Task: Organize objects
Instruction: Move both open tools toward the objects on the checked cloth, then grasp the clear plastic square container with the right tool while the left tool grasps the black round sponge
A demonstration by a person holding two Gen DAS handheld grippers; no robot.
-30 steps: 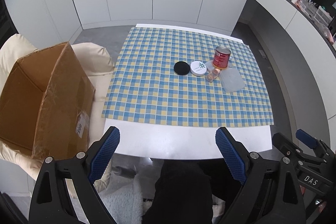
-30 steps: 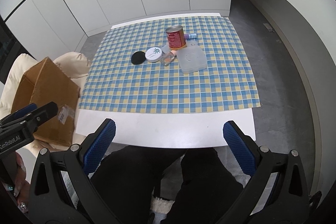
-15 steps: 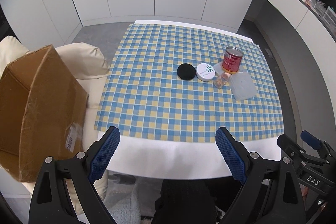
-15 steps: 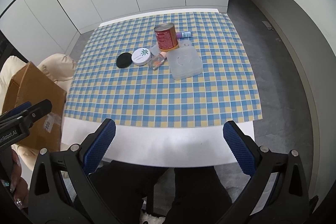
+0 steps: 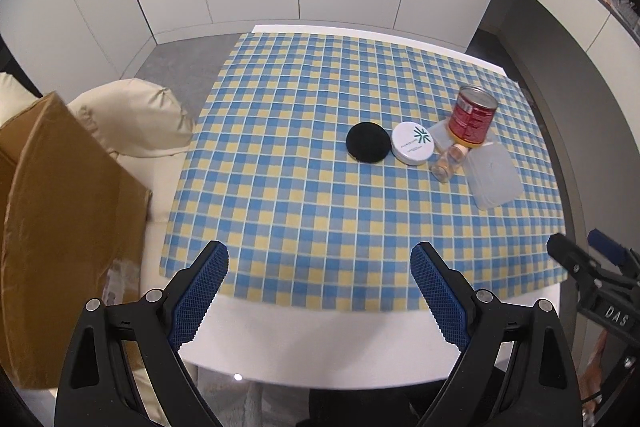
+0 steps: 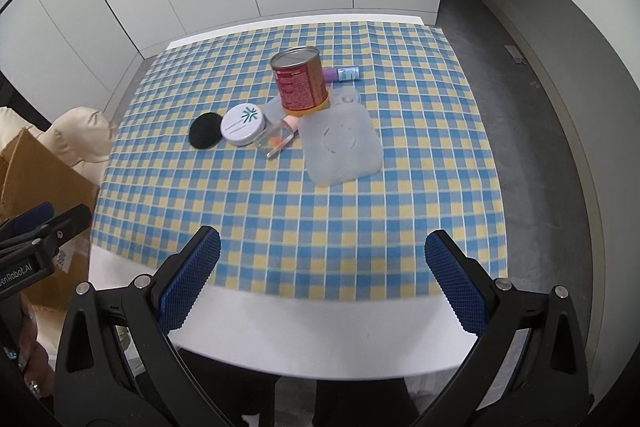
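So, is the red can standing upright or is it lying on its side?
Upright. The red can stands on its base with the round metal top facing up, and its label wraps around vertical sides. It rests partly on a clear plastic lid.

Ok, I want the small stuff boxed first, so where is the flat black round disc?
The flat black round disc lies on the checked tablecloth, leftmost in the cluster in both wrist views, right beside the white round tin.
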